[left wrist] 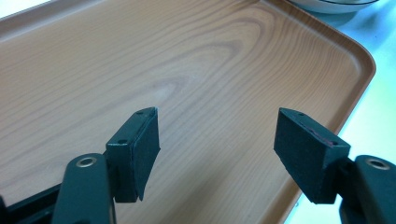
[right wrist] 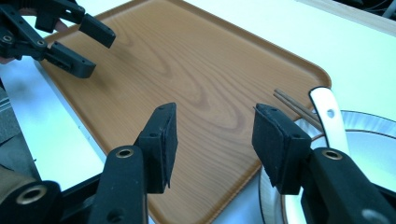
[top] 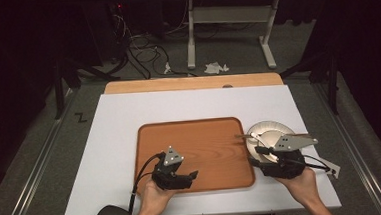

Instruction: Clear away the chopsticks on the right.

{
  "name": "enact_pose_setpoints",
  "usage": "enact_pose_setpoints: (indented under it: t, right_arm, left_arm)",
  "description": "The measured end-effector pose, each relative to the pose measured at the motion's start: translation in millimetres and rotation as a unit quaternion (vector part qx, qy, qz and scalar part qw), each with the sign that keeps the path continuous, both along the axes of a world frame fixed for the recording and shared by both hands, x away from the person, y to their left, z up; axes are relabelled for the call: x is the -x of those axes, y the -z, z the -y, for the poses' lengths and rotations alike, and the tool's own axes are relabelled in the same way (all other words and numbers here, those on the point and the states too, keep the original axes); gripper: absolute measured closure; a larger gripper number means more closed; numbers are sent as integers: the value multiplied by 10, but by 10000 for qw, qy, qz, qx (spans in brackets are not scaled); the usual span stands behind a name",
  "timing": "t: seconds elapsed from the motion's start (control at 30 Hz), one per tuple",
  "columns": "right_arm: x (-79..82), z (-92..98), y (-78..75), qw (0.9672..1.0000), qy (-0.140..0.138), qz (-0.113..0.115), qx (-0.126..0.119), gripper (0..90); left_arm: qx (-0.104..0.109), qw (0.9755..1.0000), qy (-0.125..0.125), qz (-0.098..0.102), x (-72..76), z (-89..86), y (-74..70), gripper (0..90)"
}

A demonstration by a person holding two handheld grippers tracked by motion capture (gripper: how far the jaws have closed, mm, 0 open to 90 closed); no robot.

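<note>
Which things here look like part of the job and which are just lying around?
Likely part of the job:
wooden tray
plate
chopsticks
white spoon
left gripper
right gripper

Just lying about:
crumpled paper on the floor
cables
table frame

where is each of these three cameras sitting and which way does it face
High view: fixed above the person's side, looking forward and down on the white table and wooden tray; both hands, left gripper and right gripper enter from below.
Left gripper view: rides the left gripper, looking along its open jaws across the tray toward the tray's corner.
Right gripper view: rides the right gripper, open jaws facing the tray's edge beside the plate, spoon and chopsticks.
Shared: both gripper views show the tray; the right one also shows the left gripper.
</note>
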State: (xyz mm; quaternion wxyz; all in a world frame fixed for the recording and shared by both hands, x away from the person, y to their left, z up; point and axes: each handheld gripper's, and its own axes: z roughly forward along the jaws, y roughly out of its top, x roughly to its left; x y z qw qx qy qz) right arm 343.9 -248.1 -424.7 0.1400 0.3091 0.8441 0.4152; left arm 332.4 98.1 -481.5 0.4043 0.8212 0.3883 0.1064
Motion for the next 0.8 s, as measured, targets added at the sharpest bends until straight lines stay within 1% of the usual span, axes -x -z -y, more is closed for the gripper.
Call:
enact_pose_setpoints:
  t: [0.07, 0.17, 0.2, 0.27, 0.37, 0.47, 0.53, 0.6, 0.67, 0.7, 0.8]
  right_arm:
    - [-5, 8, -6, 10000, -19, 6, 12, 518]
    - [-12, 44, -35, 10000, -42, -48, 71, 541]
    - [-26, 89, -62, 9999, -9, -23, 106, 558]
    - [-48, 143, -91, 10000, 34, -12, 81, 572]
    - [-73, 225, -141, 9999, 124, 9, 64, 589]
    - [-113, 300, -191, 9998, 151, 69, 90, 595]
    - [-131, 323, -208, 9998, 147, 69, 94, 595]
    - [-183, 394, -267, 9997, 159, 100, 126, 594]
    - [-216, 447, -302, 9996, 191, 145, 158, 594]
    - [-216, 447, -302, 9996, 191, 145, 158, 594]
    - [-281, 579, -370, 9987, 358, 228, 291, 594]
  left_arm:
    - [-12, 10000, -7, 8, -1, -11, -5, 311]
    - [33, 10000, -46, -9, -15, -19, -5, 311]
    - [15, 10000, -49, -20, -19, -7, 2, 311]
    - [-10, 10000, -16, -21, -13, 0, 4, 311]
    - [5, 10000, -45, -13, -13, -7, 2, 312]
    - [9, 10000, -43, -33, -24, -18, 1, 312]
    - [20, 10000, -51, -41, -23, -13, 4, 312]
    - [-19, 10000, 2, -43, -17, -9, 4, 312]
    - [-19, 10000, -7, -36, -18, -9, 4, 312]
    - [17, 10000, -40, -34, -17, -6, 5, 312]
    - [15, 10000, -49, -51, -23, -8, 6, 313]
